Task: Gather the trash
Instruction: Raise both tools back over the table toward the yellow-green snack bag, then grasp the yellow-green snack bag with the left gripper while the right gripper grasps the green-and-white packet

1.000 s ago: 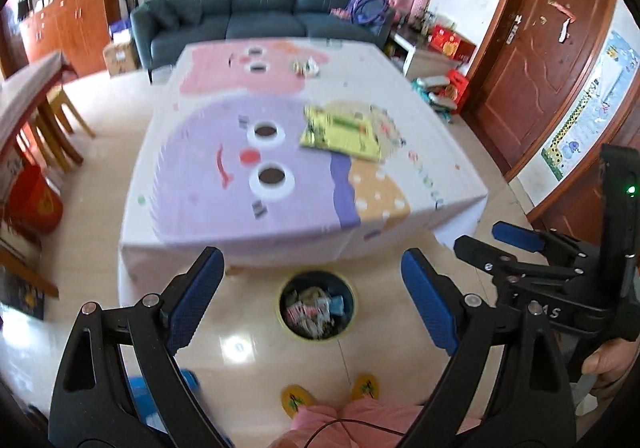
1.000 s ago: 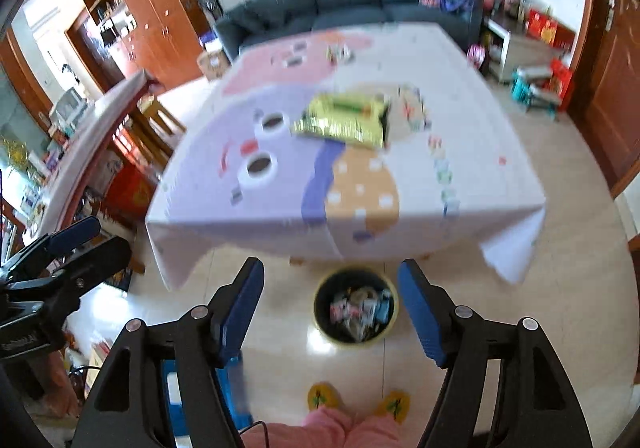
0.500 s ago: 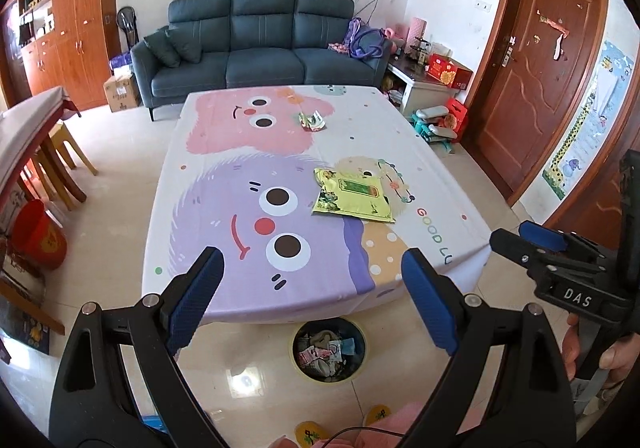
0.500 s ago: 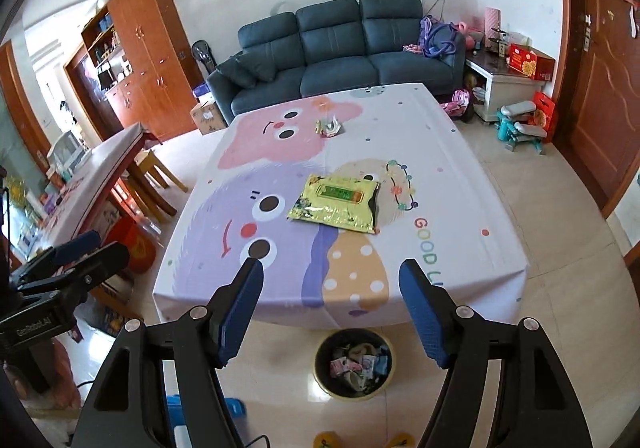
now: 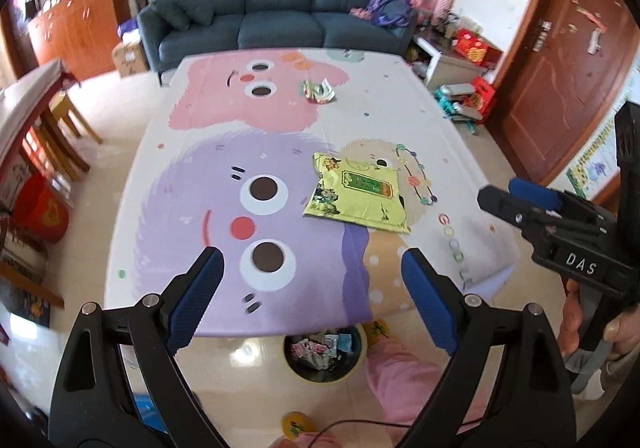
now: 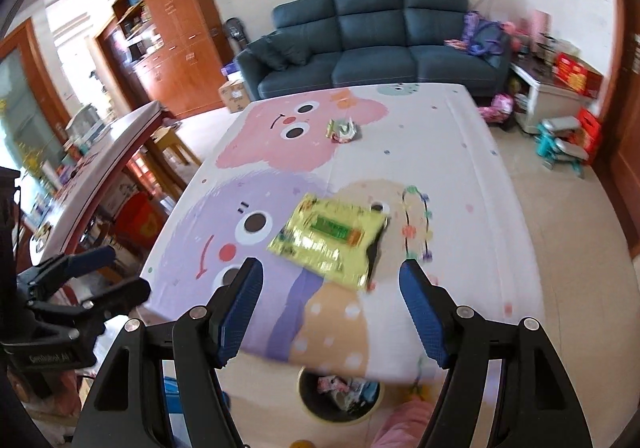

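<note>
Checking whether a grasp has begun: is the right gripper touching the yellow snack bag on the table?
Apart. In the right wrist view the right gripper is open, and tablecloth shows between its fingertips and the yellow snack bag.

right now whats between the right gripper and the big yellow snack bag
Only bare tablecloth. In the right wrist view the open right gripper faces the yellow snack bag with nothing in the way.

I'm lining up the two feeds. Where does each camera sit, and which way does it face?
Left wrist: on the left claw, open above the near table edge, facing the sofa; a pink-clad leg and the right claw show.
Right wrist: on the right claw, open, aimed the same way; the left claw shows.
Shared: yellow snack bag, crumpled wrapper, trash bin.
</note>
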Demonstrator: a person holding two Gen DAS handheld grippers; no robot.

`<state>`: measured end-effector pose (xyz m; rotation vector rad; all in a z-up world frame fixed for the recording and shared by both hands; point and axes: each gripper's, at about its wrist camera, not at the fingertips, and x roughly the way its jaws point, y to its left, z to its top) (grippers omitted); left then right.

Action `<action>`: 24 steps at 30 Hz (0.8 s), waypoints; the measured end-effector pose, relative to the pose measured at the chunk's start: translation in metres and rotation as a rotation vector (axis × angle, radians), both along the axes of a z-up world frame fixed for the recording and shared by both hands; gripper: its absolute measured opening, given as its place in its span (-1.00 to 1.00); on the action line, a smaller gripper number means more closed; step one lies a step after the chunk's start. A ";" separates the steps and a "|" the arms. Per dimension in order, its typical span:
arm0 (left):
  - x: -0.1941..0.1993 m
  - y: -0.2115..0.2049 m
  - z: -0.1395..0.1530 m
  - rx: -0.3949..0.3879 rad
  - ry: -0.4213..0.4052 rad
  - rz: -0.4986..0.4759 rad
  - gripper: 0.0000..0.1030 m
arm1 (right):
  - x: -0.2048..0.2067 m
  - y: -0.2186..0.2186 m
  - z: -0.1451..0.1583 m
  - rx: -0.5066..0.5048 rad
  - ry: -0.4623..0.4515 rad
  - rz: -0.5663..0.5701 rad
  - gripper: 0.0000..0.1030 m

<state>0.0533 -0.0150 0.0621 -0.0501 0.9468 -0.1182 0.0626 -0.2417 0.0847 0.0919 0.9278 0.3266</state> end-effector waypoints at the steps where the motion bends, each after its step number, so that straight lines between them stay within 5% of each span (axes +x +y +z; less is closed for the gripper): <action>1: 0.014 -0.006 -0.007 -0.014 0.025 0.030 0.72 | 0.016 -0.004 -0.005 0.003 0.005 0.029 0.39; 9: 0.096 -0.048 -0.072 -0.173 0.227 0.225 0.72 | 0.144 -0.041 -0.045 -0.083 0.068 0.255 0.33; 14: 0.117 -0.064 -0.126 -0.303 0.319 0.367 0.72 | 0.204 -0.045 -0.096 -0.140 0.146 0.358 -0.32; 24: 0.130 -0.077 -0.162 -0.347 0.301 0.535 0.60 | 0.242 -0.003 -0.161 -0.133 0.199 0.476 -0.39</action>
